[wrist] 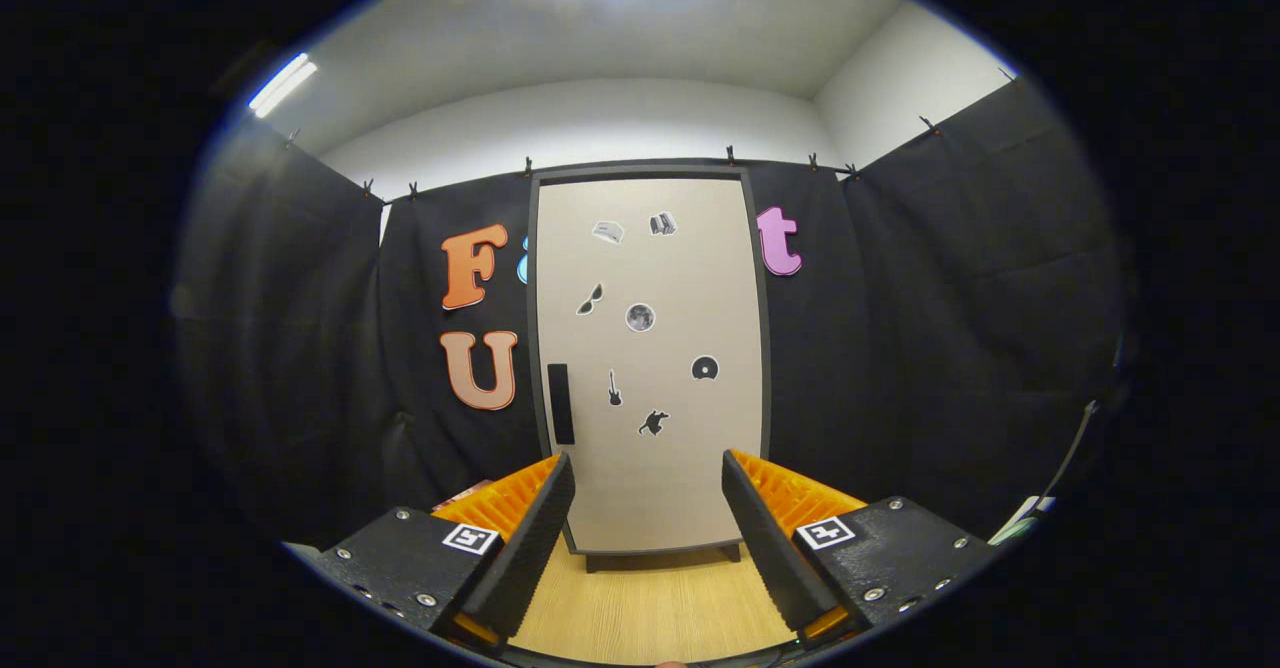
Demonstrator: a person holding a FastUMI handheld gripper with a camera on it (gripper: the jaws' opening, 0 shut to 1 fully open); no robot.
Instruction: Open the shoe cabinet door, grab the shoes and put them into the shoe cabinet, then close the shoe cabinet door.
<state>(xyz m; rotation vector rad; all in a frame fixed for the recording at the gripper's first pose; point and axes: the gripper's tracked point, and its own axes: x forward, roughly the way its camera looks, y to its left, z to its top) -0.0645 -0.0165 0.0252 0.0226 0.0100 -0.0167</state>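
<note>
While nothing is held between the spread fingers of the gripper point(648, 468), a dark handle point(561, 404) is seen at the left edge of the closed door point(650, 278) of the shoe cabinet point(650, 173), set upright beyond them on the wooden floor point(650, 603).
</note>
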